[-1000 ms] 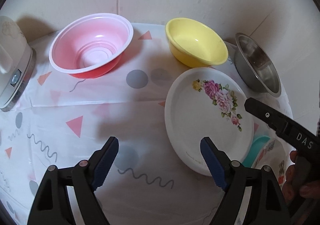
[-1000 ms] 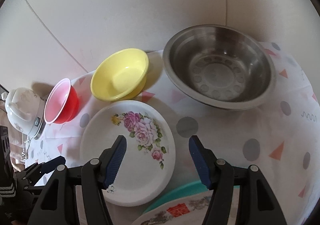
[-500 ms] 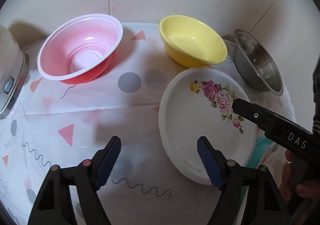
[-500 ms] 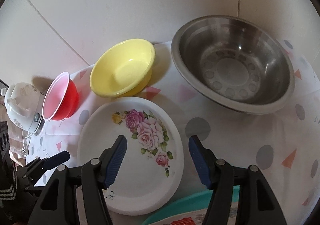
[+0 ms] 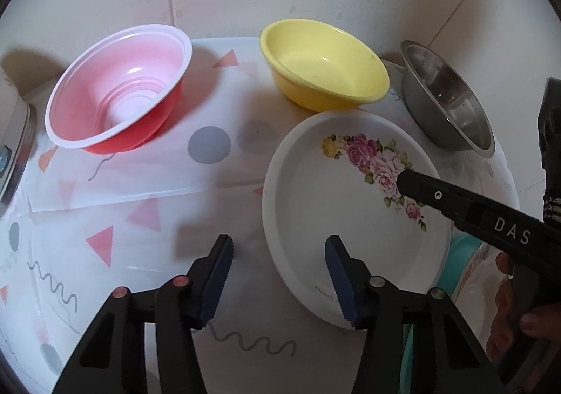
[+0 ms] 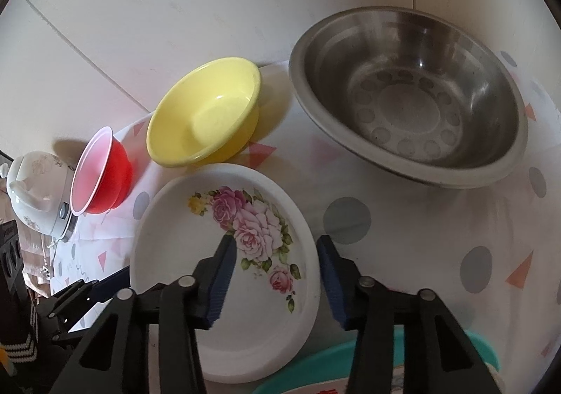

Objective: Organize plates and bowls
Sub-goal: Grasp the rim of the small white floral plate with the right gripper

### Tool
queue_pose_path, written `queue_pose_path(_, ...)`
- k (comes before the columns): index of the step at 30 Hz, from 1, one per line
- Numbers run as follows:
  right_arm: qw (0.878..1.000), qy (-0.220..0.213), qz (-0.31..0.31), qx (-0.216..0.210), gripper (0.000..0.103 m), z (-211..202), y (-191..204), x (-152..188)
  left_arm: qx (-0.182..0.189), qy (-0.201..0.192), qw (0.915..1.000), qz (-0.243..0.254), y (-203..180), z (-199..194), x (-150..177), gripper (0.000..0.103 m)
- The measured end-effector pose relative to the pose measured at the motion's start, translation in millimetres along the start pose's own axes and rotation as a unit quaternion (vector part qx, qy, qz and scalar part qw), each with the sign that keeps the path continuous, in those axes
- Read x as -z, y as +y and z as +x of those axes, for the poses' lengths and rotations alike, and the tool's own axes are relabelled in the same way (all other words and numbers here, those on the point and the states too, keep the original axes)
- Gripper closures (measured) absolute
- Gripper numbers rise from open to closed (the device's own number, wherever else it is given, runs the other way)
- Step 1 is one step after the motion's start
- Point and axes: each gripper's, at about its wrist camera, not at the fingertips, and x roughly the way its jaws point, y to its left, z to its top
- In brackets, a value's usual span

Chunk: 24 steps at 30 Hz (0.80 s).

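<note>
On patterned tablecloth (image 5: 147, 204): round white plate w/ pink rose print (image 6: 224, 253), rim between closing left gripper (image 5: 278, 276) & right gripper (image 6: 275, 276) jaws, not pinched.

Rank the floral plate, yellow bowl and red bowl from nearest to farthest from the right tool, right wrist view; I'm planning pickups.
1. Floral plate, its right rim between the closing right tool.
2. Yellow bowl, behind the plate.
3. Red bowl, far left.

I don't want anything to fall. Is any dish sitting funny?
Yes: the white flowered plate rests partly on the teal plate's rim near the table's front, so it sits tilted. The bowls stand upright and nothing looks spilled or broken.
</note>
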Motion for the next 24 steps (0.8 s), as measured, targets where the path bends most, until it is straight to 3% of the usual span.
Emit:
queue_pose_path(2, 1.0, 0.003, -0.001, 0.002, 0.057, 3, 1, 1, -0.001, -0.003, 1.0, 0.001, -2, 0, -1, 0.053)
queue_pose_path(4, 1.0, 0.004, -0.012, 0.015, 0.061, 4, 3, 2, -0.007, -0.004, 0.9999, 0.008, -2, 0, 0, 0.067)
queue_pose_path(7, 0.999, 0.003, -0.028, 0.025, 0.073, 4, 5, 2, 0.001, -0.002, 0.9998, 0.018, -3, -1, 2, 0.079)
queue_pose_path(8, 0.999, 0.006, -0.029, 0.022, 0.077, 5, 5, 2, -0.001, -0.003, 0.9999, 0.017, -4, -2, 2, 0.079)
queue_pose_path(15, 1.0, 0.015, -0.024, -0.006, 0.078, 9, 13, 10, 0.007, -0.013, 0.9999, 0.004, 4, -5, 3, 0.08)
queue_pose_path(22, 0.996, -0.004, -0.084, 0.036, 0.08, 10, 35, 17, -0.012, -0.028, 0.9991, 0.029, -2, -6, 6, 0.078)
queue_pose_path(24, 0.996, -0.004, -0.079, 0.029, 0.083, 9, 34, 18, -0.011, -0.028, 0.9992, 0.025, 1, -7, 7, 0.078)
